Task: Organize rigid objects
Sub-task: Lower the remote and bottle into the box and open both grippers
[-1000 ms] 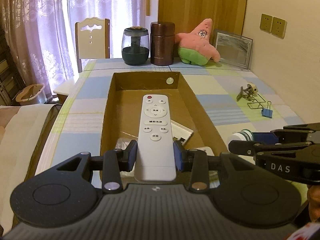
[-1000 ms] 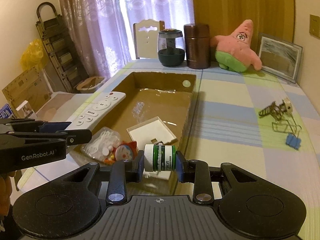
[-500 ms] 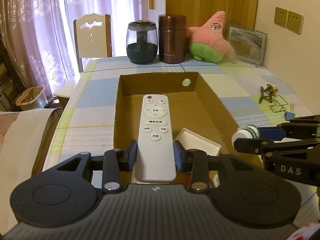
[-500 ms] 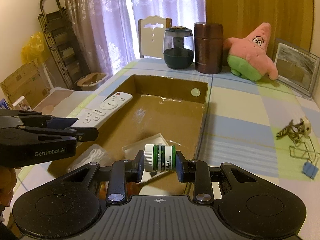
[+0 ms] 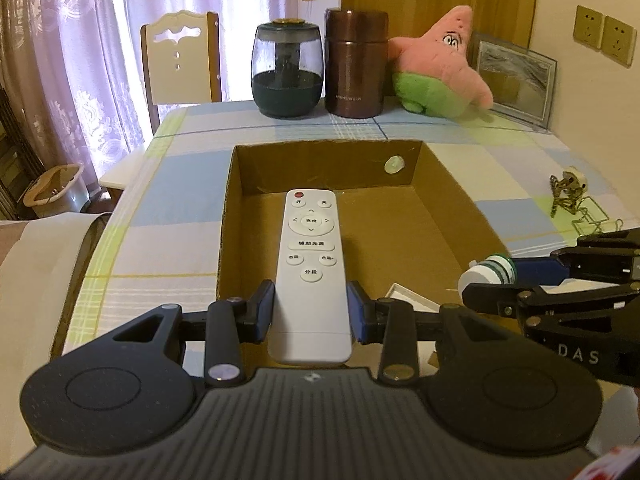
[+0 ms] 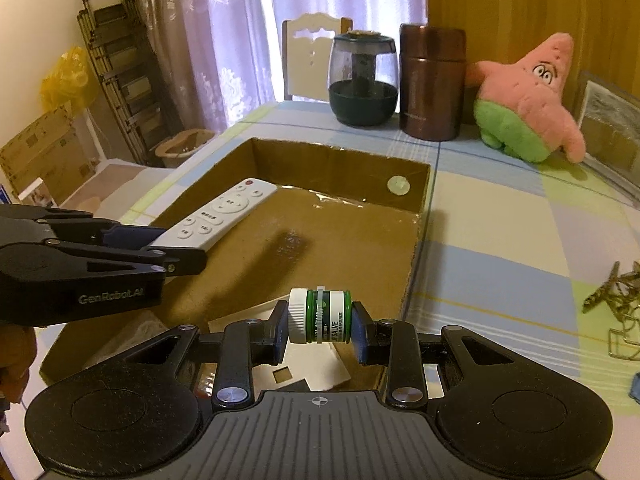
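Note:
My left gripper [image 5: 311, 312] is shut on a white remote control [image 5: 310, 264] and holds it above the near left part of an open cardboard box [image 5: 328, 164]. The remote also shows in the right wrist view [image 6: 218, 218]. My right gripper [image 6: 320, 326] is shut on a small green and white salve jar [image 6: 320, 315], held sideways over the box's near right part [image 6: 416, 248]. The jar also shows in the left wrist view [image 5: 486, 274]. A white flat square piece [image 6: 304, 364] lies in the box below the jar.
A dark glass jar [image 5: 286, 70], a brown canister [image 5: 354, 62] and a pink star plush [image 5: 436, 66] stand at the table's far edge, with a picture frame [image 5: 514, 80] at the wall. Metal clips [image 5: 568, 196] lie right of the box. A chair [image 5: 180, 64] stands behind the table.
Both grippers have moved forward over the box with their objects. The small items at the box's near end have slipped out of sight under the grippers.

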